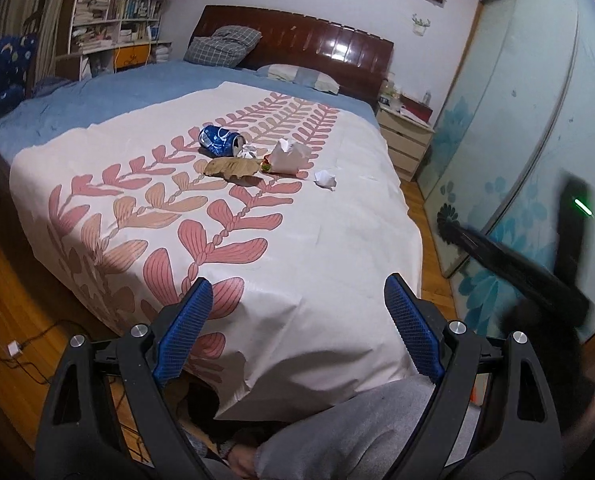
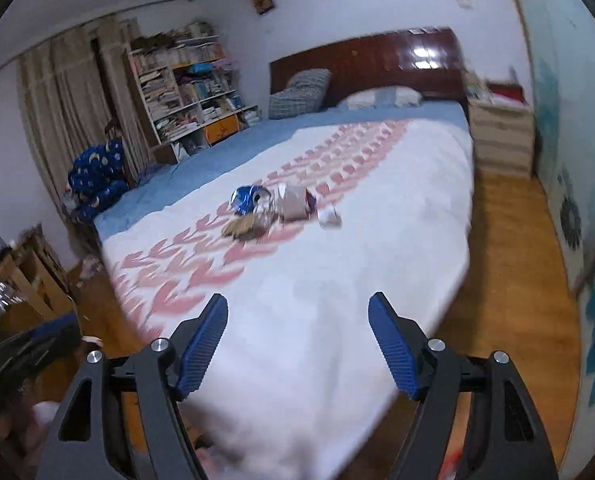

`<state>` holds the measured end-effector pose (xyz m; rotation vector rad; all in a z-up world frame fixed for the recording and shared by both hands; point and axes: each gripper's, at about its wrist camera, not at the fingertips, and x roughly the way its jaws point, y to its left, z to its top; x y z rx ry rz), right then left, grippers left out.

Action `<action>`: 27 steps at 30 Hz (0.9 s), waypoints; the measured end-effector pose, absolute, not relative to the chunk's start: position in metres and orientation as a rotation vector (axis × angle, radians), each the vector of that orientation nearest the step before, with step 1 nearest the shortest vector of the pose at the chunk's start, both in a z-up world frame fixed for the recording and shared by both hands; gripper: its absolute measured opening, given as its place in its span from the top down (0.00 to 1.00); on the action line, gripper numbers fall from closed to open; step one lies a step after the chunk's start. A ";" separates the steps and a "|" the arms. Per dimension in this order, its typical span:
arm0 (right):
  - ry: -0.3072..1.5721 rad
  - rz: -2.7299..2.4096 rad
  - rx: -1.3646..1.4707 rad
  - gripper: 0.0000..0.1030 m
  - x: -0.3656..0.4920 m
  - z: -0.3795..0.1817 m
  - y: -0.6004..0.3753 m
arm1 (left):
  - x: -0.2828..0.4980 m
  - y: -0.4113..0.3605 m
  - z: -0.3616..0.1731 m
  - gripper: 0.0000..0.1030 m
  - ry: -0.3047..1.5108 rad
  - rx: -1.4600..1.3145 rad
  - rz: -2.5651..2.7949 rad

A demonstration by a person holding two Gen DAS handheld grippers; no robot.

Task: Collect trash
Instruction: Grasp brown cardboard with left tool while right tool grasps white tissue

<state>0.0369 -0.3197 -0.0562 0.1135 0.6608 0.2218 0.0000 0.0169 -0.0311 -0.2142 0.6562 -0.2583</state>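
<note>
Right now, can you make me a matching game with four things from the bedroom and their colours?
Things:
1. crushed can
2. crumpled paper ball
3. headboard
4. torn cardboard piece

Colours:
A. dark reddish brown
B. tan
C. shiny blue
D. white

Pairs: 1-C, 2-D, 3-A, 4-B

No writing here can be read.
</note>
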 end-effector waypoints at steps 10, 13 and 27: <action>0.820 0.129 -0.004 0.22 0.283 -0.150 -0.271 | 0.017 0.022 -0.041 0.16 0.693 -0.259 -0.244; 0.942 0.064 0.056 0.56 0.304 -0.181 -0.281 | 0.028 0.021 -0.044 0.16 0.714 -0.242 -0.227; 0.811 0.107 0.292 0.83 0.284 -0.188 -0.321 | 0.227 -0.004 -0.053 0.16 0.684 -0.007 -0.146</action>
